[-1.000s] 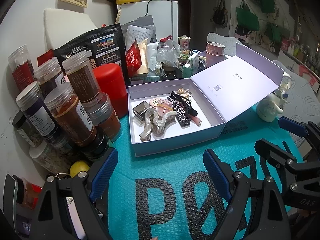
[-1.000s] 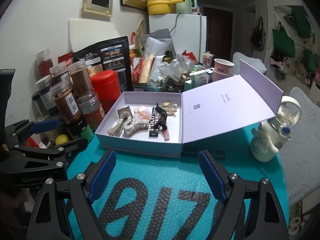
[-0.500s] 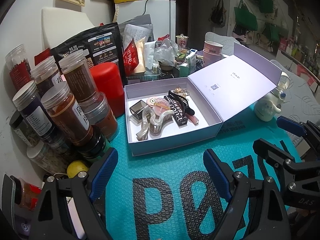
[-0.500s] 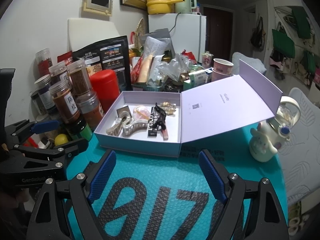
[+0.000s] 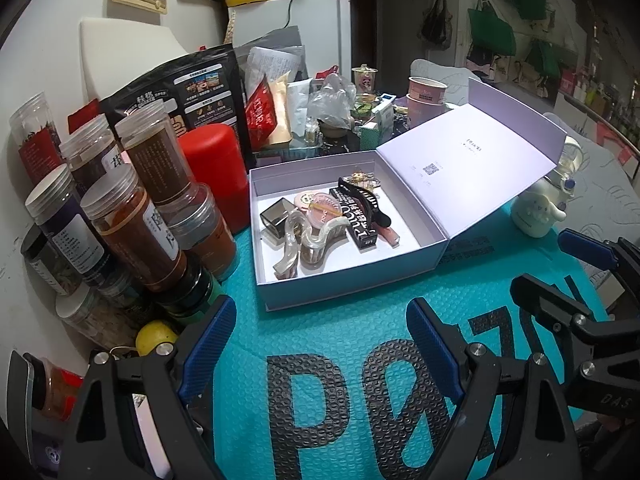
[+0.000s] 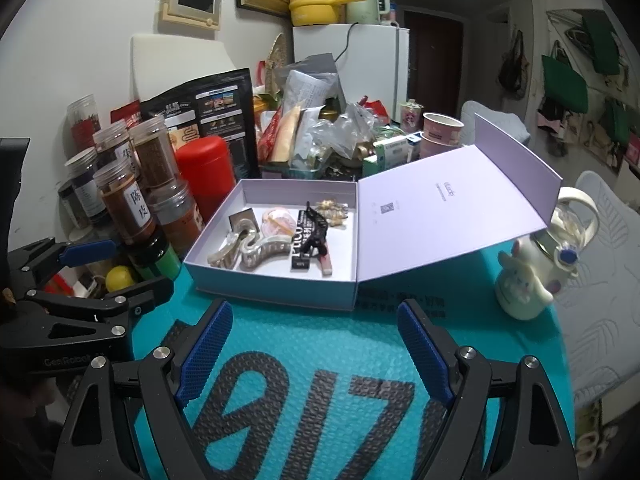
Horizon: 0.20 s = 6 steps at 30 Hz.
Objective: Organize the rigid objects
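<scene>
Nearest to the cameras, the left gripper (image 5: pixel 320 328) and the right gripper (image 6: pixel 316 332) both stand wide open over the teal mat (image 5: pixel 340 344) with big black letters. Nothing is between the blue pads of either one, and they touch nothing. In the left view the right gripper shows at the right edge; in the right view the left one shows at the left edge.

Just beyond the grippers, the pale lilac box (image 5: pixel 352 280) sits on the mat with its lid (image 5: pixel 472 164) tilted back to the right. Inside lie two cream hair clips (image 5: pixel 308 236), a black hair clip (image 5: pixel 360 200), a small dark square case (image 5: pixel 276 216), a round pink compact (image 5: pixel 320 206) and a pink tube (image 6: pixel 326 260).

To the left of the box stand several spice jars (image 5: pixel 132 224) and a red canister (image 5: pixel 214 172). To the right stands a white mug (image 6: pixel 524 288) shaped like an animal. Behind the box is a heap of bags and packets (image 6: pixel 312 128), and farther back a white fridge (image 6: pixel 372 68).
</scene>
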Available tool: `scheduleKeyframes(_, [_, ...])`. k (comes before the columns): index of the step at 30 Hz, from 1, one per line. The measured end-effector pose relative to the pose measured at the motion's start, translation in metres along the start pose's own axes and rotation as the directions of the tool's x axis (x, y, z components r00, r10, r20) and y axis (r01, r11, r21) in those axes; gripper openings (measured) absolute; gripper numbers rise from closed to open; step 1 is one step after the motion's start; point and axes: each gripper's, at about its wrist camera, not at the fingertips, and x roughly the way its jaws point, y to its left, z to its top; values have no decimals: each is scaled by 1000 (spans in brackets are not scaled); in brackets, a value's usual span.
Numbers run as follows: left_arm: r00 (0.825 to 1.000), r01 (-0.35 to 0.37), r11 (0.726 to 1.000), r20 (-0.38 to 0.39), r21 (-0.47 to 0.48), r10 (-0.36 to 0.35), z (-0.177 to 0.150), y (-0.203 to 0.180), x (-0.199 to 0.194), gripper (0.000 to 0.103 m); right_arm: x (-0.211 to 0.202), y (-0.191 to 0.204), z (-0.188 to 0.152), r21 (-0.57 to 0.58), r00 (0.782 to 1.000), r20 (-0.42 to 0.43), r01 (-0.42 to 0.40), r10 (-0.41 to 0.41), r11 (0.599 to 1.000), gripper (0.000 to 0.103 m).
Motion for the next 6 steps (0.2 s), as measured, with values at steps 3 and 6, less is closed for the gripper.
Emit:
scheduleKeyframes(3, [1000,6,1000,-1,4,-6,1,-1,0,88,0,-2,-1,4,1000,-4,-1,1,1000,85])
scheduleKeyframes(6, [1000,16,1000,-4,5,-16,0,-2,0,88,0,-3,-1,4,1000,-4,-1,2,1000,85])
